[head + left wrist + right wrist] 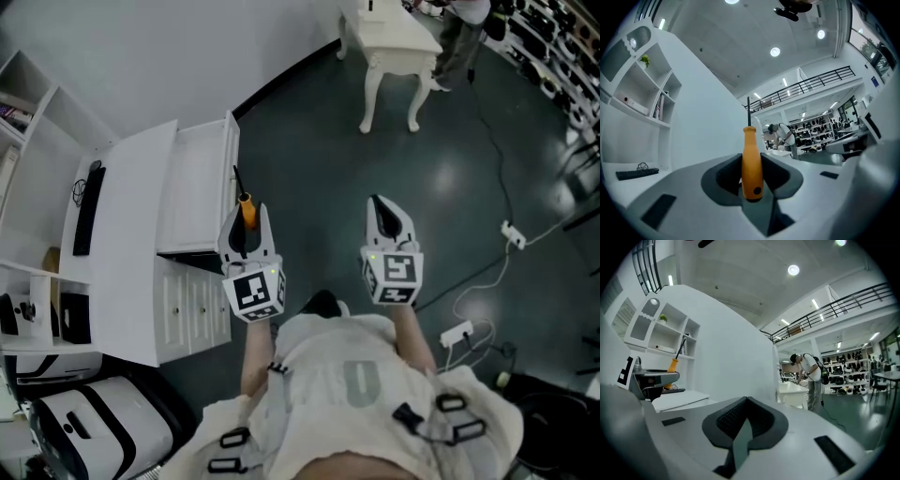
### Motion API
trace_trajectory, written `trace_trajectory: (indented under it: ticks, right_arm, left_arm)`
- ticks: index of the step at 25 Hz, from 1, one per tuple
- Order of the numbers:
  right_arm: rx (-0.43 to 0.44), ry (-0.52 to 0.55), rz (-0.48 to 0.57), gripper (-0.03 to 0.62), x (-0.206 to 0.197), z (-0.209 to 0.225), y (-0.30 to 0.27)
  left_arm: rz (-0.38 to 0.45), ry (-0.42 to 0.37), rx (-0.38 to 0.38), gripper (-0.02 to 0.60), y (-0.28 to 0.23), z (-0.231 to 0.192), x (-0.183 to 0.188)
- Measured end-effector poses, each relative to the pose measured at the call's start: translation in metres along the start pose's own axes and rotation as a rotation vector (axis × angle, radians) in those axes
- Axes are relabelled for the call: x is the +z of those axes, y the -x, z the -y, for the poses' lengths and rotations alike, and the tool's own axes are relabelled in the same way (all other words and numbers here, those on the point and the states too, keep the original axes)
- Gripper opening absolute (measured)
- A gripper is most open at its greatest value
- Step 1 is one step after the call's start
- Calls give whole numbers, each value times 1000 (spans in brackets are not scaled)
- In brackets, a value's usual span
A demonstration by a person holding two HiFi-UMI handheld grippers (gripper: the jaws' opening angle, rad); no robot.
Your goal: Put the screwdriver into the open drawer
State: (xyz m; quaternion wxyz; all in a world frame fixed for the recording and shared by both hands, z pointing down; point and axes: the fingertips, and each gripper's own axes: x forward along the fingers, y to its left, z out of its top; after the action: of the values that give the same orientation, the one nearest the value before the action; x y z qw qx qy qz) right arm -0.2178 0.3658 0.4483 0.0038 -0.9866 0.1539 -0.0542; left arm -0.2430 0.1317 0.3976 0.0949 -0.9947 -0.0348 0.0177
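In the head view my left gripper [247, 225] is shut on the screwdriver [247, 210], which has an orange handle and a thin black shaft pointing away from me. It hangs just right of the open white drawer [199, 183], beyond the drawer's right edge. In the left gripper view the orange screwdriver handle [752, 161] stands upright, pinched between the dark pads of the left gripper [752, 174]. My right gripper [382, 211] is held over the dark floor further right, its jaws together with nothing in them. The right gripper [746, 420] has pads that meet.
The drawer belongs to a white desk [127, 244] with a black keyboard [87, 208] and shelves to its left. A white side table [389, 42] and a person [459, 37] are farther off. Power strips [514, 234] and cables lie on the floor at right.
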Motion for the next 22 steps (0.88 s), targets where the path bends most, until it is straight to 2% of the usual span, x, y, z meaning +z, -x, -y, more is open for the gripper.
trace_trajectory:
  ticks: [2, 6, 10, 18, 22]
  right_arm:
    - [21, 6, -25, 5, -6, -5, -3]
    - [75, 38, -52, 5, -12, -24, -5]
    - [100, 57, -66, 5, -14, -25, -18]
    - [90, 62, -11, 5, 5, -19, -64]
    - [101, 92, -32, 5, 4, -19, -92]
  left_arm:
    - [-5, 0, 5, 120, 0, 0, -2]
    - [-26, 48, 20, 120, -5, -9, -13]
    - [-21, 30, 19, 120, -22, -11, -13]
    - [24, 22, 5, 120, -80, -23, -4]
    - [10, 26, -10, 120, -110, -24, -14]
